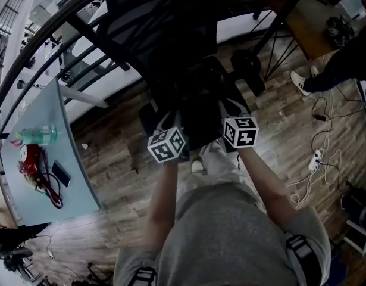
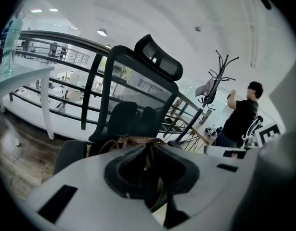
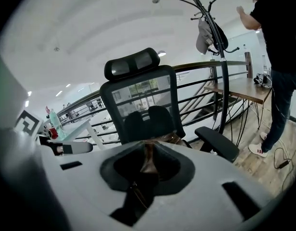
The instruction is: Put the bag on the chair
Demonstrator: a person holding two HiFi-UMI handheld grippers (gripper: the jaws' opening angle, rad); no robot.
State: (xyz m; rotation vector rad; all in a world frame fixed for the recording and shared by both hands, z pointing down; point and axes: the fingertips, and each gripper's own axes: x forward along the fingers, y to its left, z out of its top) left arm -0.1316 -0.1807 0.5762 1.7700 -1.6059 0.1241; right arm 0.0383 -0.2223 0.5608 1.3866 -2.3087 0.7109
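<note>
A black mesh office chair [image 1: 162, 37] stands right in front of me. A dark bag [image 1: 191, 109] with brown straps sits low over its seat, though contact with the seat cannot be told. My left gripper [image 1: 171, 123] and right gripper [image 1: 228, 109] reach over the front of the seat side by side. In the left gripper view the jaws [image 2: 150, 165] pinch a brown strap [image 2: 148, 150] of the bag [image 2: 133, 142], chair back [image 2: 138, 81] behind. The right gripper [image 3: 148, 170] likewise pinches a brown strap [image 3: 148, 159], with the chair [image 3: 143, 95] behind.
A pale blue table [image 1: 63, 183] at my left holds a green bottle [image 1: 37, 136], a red object [image 1: 33, 168] and a phone [image 1: 61, 173]. A railing [image 1: 81, 64] runs behind the chair. A coat stand [image 3: 216, 32], a standing person [image 3: 282, 57] and floor cables [image 1: 322, 157] are at right.
</note>
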